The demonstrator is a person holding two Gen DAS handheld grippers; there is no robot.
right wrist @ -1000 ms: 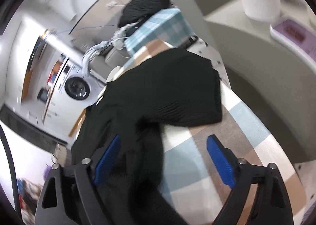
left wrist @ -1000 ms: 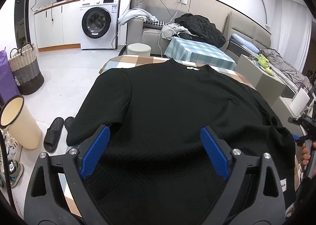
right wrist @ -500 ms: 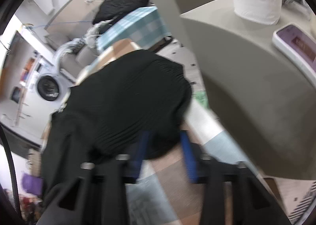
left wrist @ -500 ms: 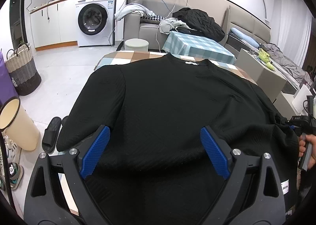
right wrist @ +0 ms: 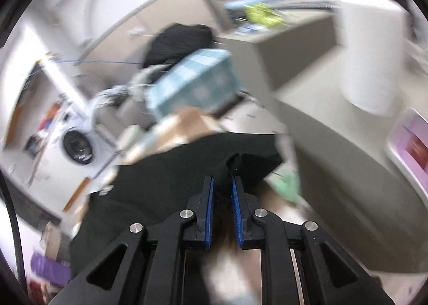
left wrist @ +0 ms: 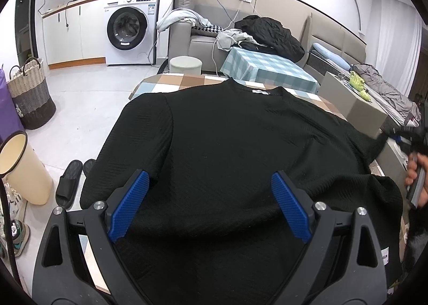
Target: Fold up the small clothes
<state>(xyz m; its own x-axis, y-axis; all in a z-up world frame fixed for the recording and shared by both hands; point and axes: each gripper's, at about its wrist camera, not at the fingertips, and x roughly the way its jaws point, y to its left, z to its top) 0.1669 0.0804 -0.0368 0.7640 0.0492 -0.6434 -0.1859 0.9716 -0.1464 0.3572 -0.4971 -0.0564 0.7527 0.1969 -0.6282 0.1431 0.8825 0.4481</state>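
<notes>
Blue pads of the right tool [right wrist: 222, 184] have just been closing and now pinch a fold of the black top's [left wrist: 240, 149] sleeve [right wrist: 251, 164], lifted off the checked worktop [left wrist: 182, 81]. Left tool [left wrist: 210, 207] hovers with its jaws wide apart over the top's hem, pressing on nothing. The top lies spread flat, collar away from the left camera, one sleeve hanging over the worktop's edge above a slipper [left wrist: 68, 180].
</notes>
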